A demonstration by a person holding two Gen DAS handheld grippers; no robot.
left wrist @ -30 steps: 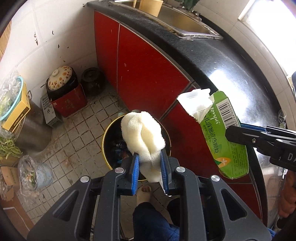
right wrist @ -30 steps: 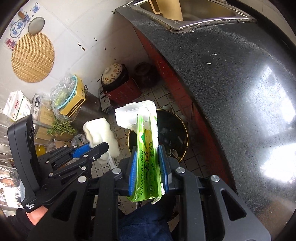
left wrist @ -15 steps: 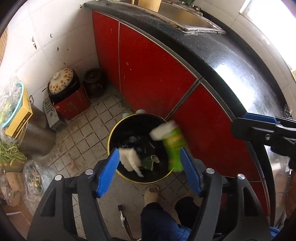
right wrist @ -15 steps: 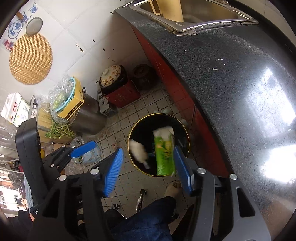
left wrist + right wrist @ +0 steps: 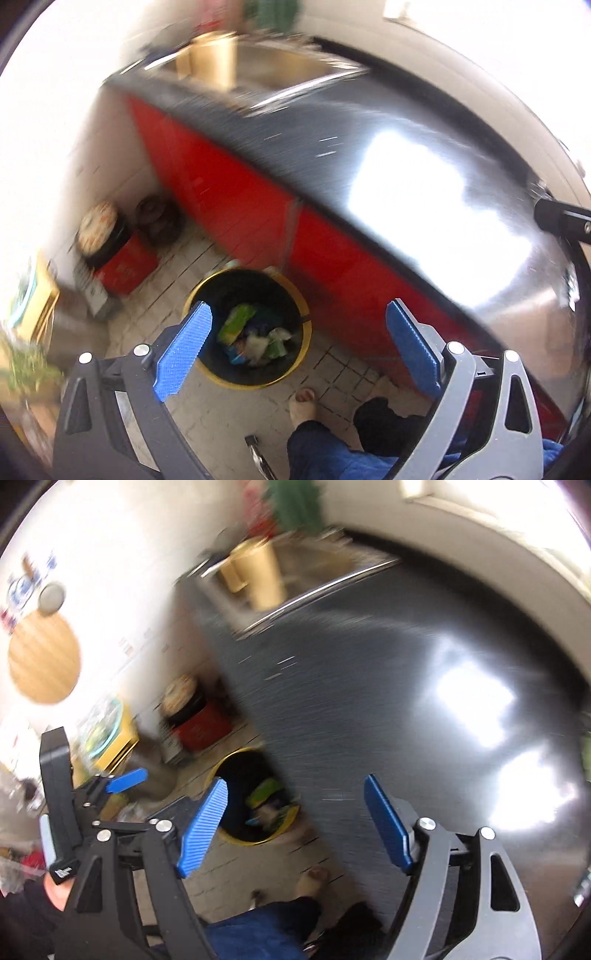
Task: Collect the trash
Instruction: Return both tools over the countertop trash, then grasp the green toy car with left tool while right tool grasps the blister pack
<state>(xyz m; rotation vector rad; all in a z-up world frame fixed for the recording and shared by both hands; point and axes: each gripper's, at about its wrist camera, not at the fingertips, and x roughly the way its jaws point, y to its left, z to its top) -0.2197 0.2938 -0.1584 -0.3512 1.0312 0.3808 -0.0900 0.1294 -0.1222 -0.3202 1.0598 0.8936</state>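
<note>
1. Two grippers are in view, and both stand wide with nothing between their blue pads.
2. Left gripper (image 5: 295, 347): its pads are spread far apart. Its left pad (image 5: 183, 350) overlaps the bin rim in the left wrist view; its right pad (image 5: 413, 350) lies over the red cabinet (image 5: 236, 206).
3. Right gripper (image 5: 295, 823): its pads are equally far apart. The left pad (image 5: 203, 827) sits in front of the bin, and the right pad (image 5: 388, 827) lies over the dark counter (image 5: 369, 701).
4. Bin (image 5: 207, 291): a black bin with a yellow rim stands on the tiled floor (image 5: 221, 406), ahead of and below the left gripper, close against the cabinet front. From the right wrist, the counter edge hides part of it.
5. Trash: the green pack (image 5: 236, 319) lies inside the bin, toward its left side. A pale scrap (image 5: 256, 345) and other mixed waste lie just beside it, nearer the tool. Blur prevents finer identification.
6. A bare foot (image 5: 303, 402) rests on the floor below the bin, near the left gripper's body.
7. The sink (image 5: 314, 572) is set in the counter, well ahead of both tools, with a tan jug (image 5: 262, 576) at its near edge.
8. Both views are motion-blurred.
</note>
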